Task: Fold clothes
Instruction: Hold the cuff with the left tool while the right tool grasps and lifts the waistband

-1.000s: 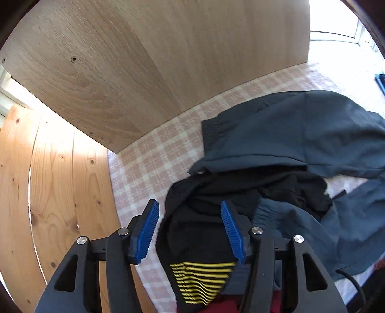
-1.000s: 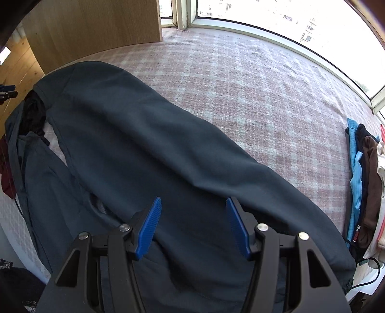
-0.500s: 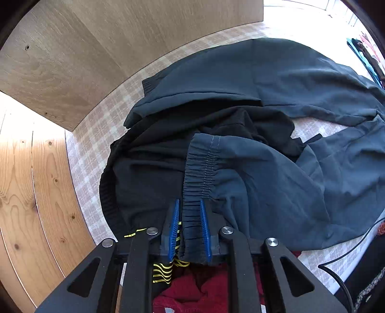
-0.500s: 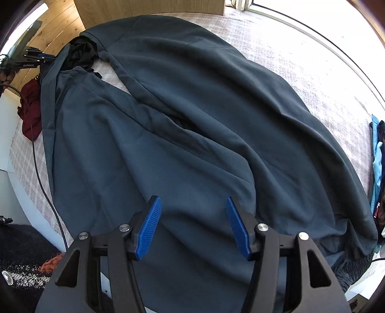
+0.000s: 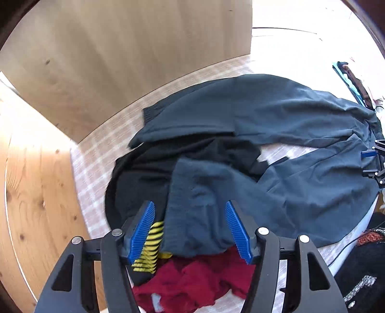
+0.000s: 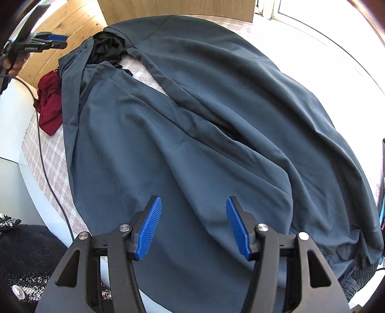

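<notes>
**Currently at layout step: trousers spread, both grippers unloaded**

Currently spread flat: long slate-grey lightweight trousers (image 6: 216, 125), covering most of the pink-and-white checked bedcover (image 6: 48, 154). Both legs run side by side away from the right gripper, toward the wooden headboard panel (image 6: 168, 9).

Left gripper (image 5: 190, 228): blue ribbed fingers (image 5: 142, 231) standing apart, holding nothing, hovering just above the elasticated end of the trousers nearest that gripper. Under that end: a crumpled black garment with yellow stripes (image 5: 154, 173) and a crumpled dark-red garment (image 5: 195, 277), both lying between the trousers and the left gripper.

Right gripper (image 6: 193, 226): fingers likewise apart and empty, poised over the opposite end of the trousers.

Judged step: smoothing and aligning before the first fold; no fold visible yet.

Next move, as judged:
- Clamp one edge of the trousers with each gripper.
- Lift clear of the black and red garments to avoid snagging them.
- Lay one leg squarely over the other.

Note loose, slippery-looking fabric; expect sagging and wrinkling between grip points.
</notes>
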Demonstrator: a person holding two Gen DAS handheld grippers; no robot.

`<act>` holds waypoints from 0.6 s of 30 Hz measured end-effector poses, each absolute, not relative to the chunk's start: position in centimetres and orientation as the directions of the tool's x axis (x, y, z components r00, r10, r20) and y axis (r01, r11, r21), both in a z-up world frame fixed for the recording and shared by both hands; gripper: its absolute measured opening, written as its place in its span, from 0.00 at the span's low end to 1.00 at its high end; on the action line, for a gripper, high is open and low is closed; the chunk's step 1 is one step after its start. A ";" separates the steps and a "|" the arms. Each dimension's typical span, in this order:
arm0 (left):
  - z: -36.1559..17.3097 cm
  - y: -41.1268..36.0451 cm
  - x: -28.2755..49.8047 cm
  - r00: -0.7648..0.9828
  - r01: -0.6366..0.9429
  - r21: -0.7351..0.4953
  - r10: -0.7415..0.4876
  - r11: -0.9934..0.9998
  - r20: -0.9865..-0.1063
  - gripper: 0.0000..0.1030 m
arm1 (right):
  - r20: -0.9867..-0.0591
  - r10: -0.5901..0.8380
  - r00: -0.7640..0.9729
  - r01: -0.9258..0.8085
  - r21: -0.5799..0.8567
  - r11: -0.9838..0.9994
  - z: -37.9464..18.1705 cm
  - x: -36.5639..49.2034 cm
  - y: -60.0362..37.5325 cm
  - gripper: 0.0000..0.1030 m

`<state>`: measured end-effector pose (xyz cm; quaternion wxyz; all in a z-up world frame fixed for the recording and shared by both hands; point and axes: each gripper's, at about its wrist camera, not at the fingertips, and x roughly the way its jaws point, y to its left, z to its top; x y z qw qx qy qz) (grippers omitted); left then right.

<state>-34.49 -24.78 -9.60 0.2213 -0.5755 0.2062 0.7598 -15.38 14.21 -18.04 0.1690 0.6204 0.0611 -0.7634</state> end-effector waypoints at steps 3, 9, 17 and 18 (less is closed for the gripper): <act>-11.8 -21.1 -37.7 -0.148 -0.523 0.070 0.009 -0.850 -0.989 0.62 | -0.965 -0.173 -0.195 0.333 0.101 -0.938 -17.6 -15.2 14.2 0.54; -16.5 -18.9 -39.4 -0.070 -0.499 0.206 -0.198 -0.842 -0.978 0.49 | -0.959 -0.173 -0.223 0.298 0.102 -0.949 -17.5 -14.3 15.7 0.54; -11.7 -23.5 -36.0 -0.137 -0.425 0.066 -0.008 -0.903 -0.991 0.04 | -0.960 -0.166 -0.225 0.263 0.104 -0.959 -18.3 -14.2 18.6 0.54; -10.5 -24.2 -34.9 -0.165 -0.418 0.058 0.014 -0.907 -0.986 0.03 | -0.959 -0.169 -0.227 0.256 0.109 -0.961 -18.3 -14.3 18.9 0.54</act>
